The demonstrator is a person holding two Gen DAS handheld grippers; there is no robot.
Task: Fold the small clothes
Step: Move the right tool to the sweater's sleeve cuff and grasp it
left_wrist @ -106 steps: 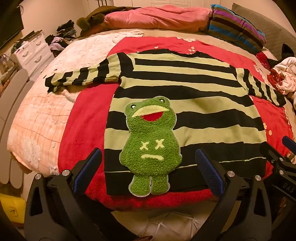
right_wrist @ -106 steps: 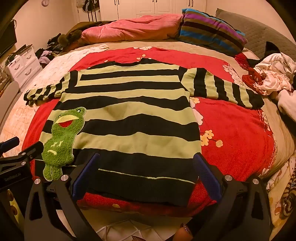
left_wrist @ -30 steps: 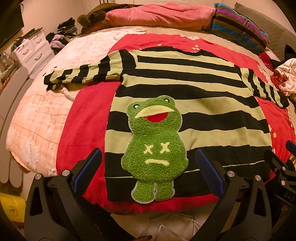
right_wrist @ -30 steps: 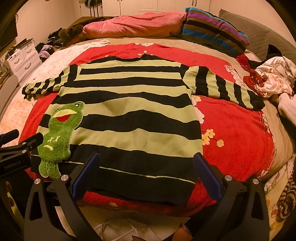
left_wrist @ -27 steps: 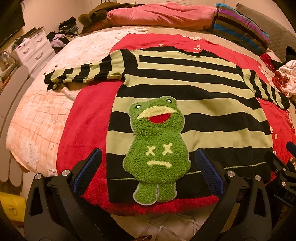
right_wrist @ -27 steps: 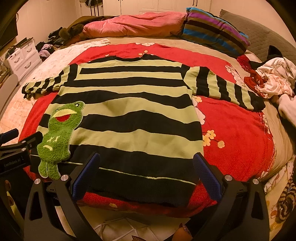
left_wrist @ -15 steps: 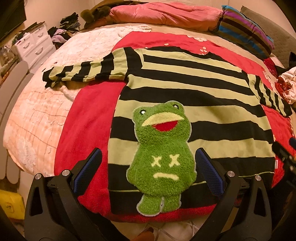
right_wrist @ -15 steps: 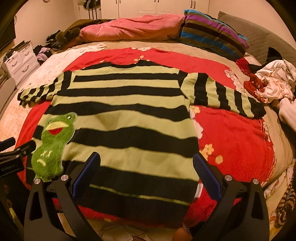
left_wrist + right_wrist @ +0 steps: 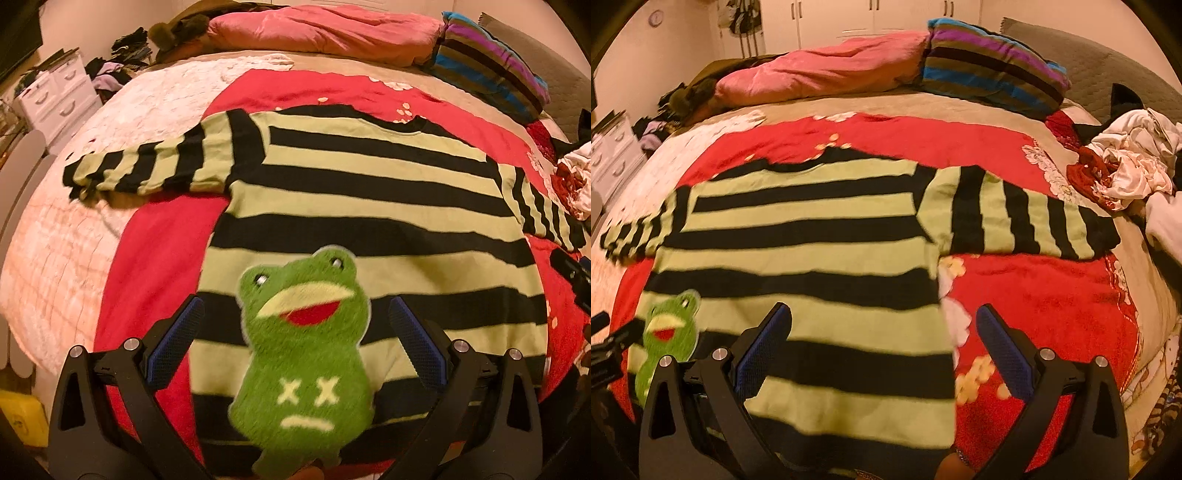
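Sweater [image 9: 369, 192], striped black and pale green, lies flat and face up on the red blanket [image 9: 155, 251] of a bed, sleeves spread to both sides. From the left wrist, the left gripper [image 9: 295, 332] hangs over the hem with its jaws wide apart and nothing between the pads; the fuzzy frog patch [image 9: 306, 365] on the sweater's front fills the gap between the fingers. The left sleeve [image 9: 147, 170] reaches onto a pale quilt [image 9: 66, 240]. A pink duvet [image 9: 314, 29] and a striped pillow [image 9: 491, 62] sit at the head of the bed. From the right wrist, the right gripper [image 9: 882, 339] is also spread open and empty, above the sweater's right edge where it meets the blanket. The right sleeve [image 9: 1027, 218] points toward a heap of clothes [image 9: 1126, 162]. The left gripper's tip shows at the left edge, beside the frog patch.
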